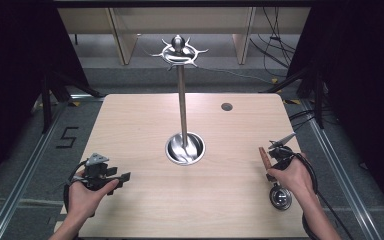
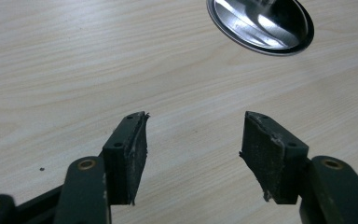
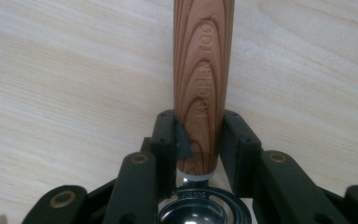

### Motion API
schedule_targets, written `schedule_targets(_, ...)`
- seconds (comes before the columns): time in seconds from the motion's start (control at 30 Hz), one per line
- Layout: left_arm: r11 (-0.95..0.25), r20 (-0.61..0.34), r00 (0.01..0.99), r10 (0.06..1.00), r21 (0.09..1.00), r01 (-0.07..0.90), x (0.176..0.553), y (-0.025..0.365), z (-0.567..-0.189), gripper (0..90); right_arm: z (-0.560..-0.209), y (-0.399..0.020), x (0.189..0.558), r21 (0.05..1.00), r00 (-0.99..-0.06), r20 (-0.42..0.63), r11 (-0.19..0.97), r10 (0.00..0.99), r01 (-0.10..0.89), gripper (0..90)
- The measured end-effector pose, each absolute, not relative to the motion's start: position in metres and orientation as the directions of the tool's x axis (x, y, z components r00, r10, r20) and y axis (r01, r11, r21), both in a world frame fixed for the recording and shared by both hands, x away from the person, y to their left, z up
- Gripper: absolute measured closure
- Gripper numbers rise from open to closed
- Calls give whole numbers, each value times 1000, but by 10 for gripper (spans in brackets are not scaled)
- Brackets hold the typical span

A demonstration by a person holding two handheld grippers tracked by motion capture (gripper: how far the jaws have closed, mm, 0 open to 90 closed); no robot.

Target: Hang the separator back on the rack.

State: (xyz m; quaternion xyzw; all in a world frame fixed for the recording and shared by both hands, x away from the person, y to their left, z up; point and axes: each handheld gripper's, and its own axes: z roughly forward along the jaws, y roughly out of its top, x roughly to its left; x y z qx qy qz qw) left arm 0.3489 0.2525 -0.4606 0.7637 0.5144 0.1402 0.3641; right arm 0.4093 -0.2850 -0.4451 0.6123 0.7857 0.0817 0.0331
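A utensil with a striped wooden handle (image 3: pixel 204 70) and a round metal head (image 3: pixel 204 212) lies low over the table at the right. My right gripper (image 3: pixel 199 137) is shut on the handle just above the metal collar. From above, the handle (image 1: pixel 265 157) sticks out up and left of my right gripper (image 1: pixel 271 168), and the metal head (image 1: pixel 280 197) shows beside the wrist. My left gripper (image 1: pixel 124 178) rests at the table's front left. It (image 2: pixel 193 137) is open, with bare wood between its pads.
A metal hanging stand rises from a shiny round base (image 1: pixel 185 148) at the table's middle, with a ring of hooks (image 1: pixel 180 52) on top. That base (image 2: pixel 261 23) lies ahead of the left gripper. A small dark hole (image 1: pixel 226 106) sits at the back right.
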Motion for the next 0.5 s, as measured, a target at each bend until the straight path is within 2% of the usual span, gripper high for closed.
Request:
schedule_targets(0.03, -206, -160, 432, 888, 700, 684, 349, 253, -461, 397, -444, -288, 410, 191, -294, 51, 280, 954, 941, 694)
schedule_targets(0.13, -203, -162, 430, 888, 701, 684, 349, 252, -461, 397, -440, -285, 409, 183, -253, 55, 240, 966, 954, 694)
schedule_targets(0.23, -204, -162, 430, 888, 700, 684, 349, 253, -461, 397, -439, -285, 409, 215, -265, 37, 251, 964, 944, 694)
schedule_targets(0.5, -211, -159, 432, 888, 693, 689, 349, 253, -461, 397, -432, -285, 408, 229, -292, 45, 275, 955, 934, 694)
